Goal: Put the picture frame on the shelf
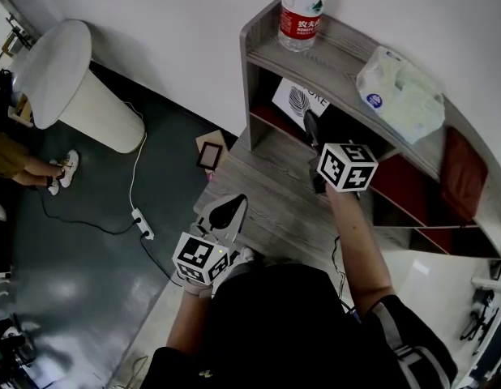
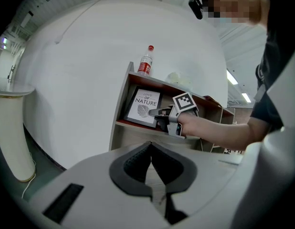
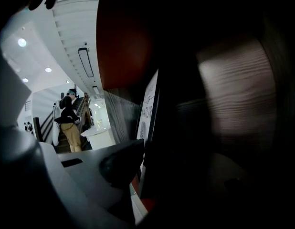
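The picture frame [image 1: 297, 100], black-edged with a white print, stands leaning in the left end of the wooden shelf's [image 1: 340, 55] middle level. The left gripper view shows the frame [image 2: 143, 107] from the front, with my right gripper [image 2: 154, 112] at its right edge. In the right gripper view the frame's edge [image 3: 150, 128] stands between the jaws of my right gripper [image 3: 152, 161], which are slightly apart; the right jaw is lost in the dark. My left gripper [image 1: 230, 205] hangs back before the shelf, shut and empty, as its own view [image 2: 148, 147] shows.
A water bottle [image 1: 301, 10] and a pack of tissues [image 1: 400, 91] sit on the shelf top. A red cloth-like thing [image 1: 461, 164] lies further right on the shelf. On the floor are a white bin [image 1: 80, 87], a power strip [image 1: 143, 223], a small dark frame [image 1: 208, 155]. A person [image 1: 23, 168] stands at far left.
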Tool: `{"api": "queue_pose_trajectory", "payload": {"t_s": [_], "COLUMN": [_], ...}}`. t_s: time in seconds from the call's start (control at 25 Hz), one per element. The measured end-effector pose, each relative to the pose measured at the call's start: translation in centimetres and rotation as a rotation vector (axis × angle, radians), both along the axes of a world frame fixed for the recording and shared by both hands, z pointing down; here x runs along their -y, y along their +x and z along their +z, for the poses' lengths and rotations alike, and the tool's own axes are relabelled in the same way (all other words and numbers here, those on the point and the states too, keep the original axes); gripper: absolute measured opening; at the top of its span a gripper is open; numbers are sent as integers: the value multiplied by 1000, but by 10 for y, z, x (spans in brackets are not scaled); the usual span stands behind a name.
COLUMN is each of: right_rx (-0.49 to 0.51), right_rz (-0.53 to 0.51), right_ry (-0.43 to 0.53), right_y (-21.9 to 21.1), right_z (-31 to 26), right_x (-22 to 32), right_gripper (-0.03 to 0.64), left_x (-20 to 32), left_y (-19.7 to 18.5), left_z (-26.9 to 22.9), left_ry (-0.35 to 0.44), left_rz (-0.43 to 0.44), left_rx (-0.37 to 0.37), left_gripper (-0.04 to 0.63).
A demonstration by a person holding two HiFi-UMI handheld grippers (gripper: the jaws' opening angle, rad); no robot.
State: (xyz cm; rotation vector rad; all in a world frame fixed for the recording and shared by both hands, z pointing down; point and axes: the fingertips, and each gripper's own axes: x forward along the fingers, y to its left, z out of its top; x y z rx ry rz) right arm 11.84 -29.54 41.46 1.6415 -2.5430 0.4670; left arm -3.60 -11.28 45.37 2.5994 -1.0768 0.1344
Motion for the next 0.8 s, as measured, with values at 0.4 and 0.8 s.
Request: {"api": "queue_pose_trajectory", "payload": {"t_s": [0.4,0.8], "right_rx": [-115,-140], "right_rz": [127,256], "right_ry": [20,23], "right_y": [21,40], "right_z": [5,3], "right_x": [14,23], "right_gripper": [169,258], "left_x": [-7,-11], "left_y": [1,2], "left_z": [3,3], "left_ry": [-10,-12], "left_rz": [-5,-13], "left_rx": [2,5], "left_gripper": [8,8]}}
